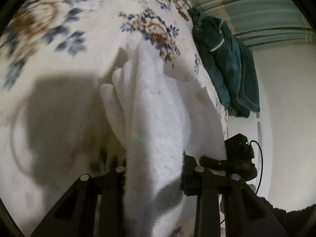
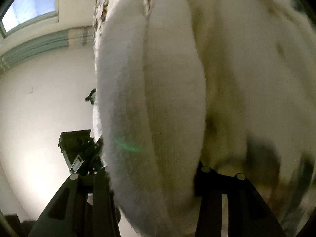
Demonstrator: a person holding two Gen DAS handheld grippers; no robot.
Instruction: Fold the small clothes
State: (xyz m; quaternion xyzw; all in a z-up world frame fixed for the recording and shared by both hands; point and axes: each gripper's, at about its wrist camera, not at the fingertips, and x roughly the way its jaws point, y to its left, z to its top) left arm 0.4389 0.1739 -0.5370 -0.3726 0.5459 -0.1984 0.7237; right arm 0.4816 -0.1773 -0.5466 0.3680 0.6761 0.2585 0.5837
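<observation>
A white fuzzy small garment (image 1: 156, 122) fills the middle of the left wrist view, lying over a floral blanket (image 1: 59, 39). My left gripper (image 1: 154, 175) is shut on the near edge of the white garment, which bulges up between its fingers. In the right wrist view the same white garment (image 2: 154, 98) hangs between the fingers of my right gripper (image 2: 154, 179), which is shut on it. The right gripper's body (image 1: 239, 154) shows at the right of the left wrist view, close beside the left one. The left gripper's body (image 2: 79, 150) shows at the left of the right wrist view.
A dark green garment (image 1: 223, 63) lies on the far right edge of the blanket. A white wall (image 1: 286, 98) and green curtain (image 1: 256, 9) stand behind. A window (image 2: 29, 6) shows at the upper left of the right wrist view.
</observation>
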